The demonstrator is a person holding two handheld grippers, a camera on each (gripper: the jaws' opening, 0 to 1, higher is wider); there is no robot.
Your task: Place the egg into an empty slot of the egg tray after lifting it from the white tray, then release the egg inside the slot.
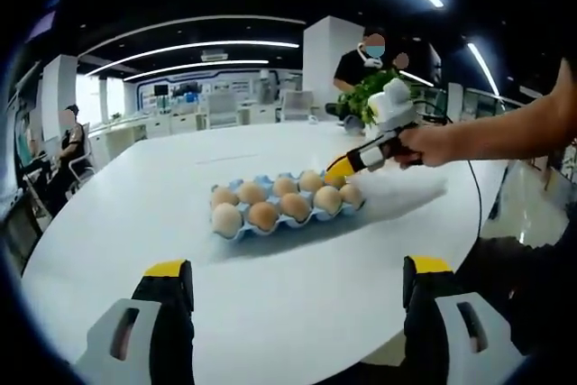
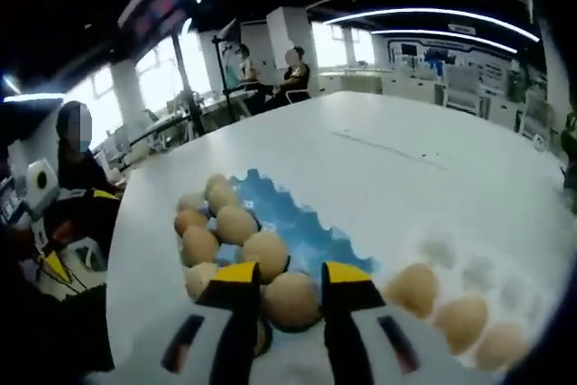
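A blue egg tray (image 1: 236, 233) sits mid-table, with brown eggs (image 1: 263, 215) in most slots. A hand holds my right gripper (image 1: 341, 169) down at the tray's right end. In the right gripper view its yellow-tipped jaws (image 2: 291, 274) sit close on either side of a brown egg (image 2: 290, 302), low over the near end of the blue tray (image 2: 302, 223). More eggs (image 2: 239, 223) fill the tray's left side and part of its blue surface is bare. The white tray (image 2: 478, 268) lies to the right with three eggs (image 2: 460, 317). My left gripper (image 1: 297, 268) is open over bare table, well short of the tray.
The white round table (image 1: 180, 178) has wide free room around the trays. A green plant (image 1: 371, 92) stands behind the right gripper. People sit or stand beyond the table (image 2: 293, 74), and a cable (image 1: 471, 196) hangs from the right gripper.
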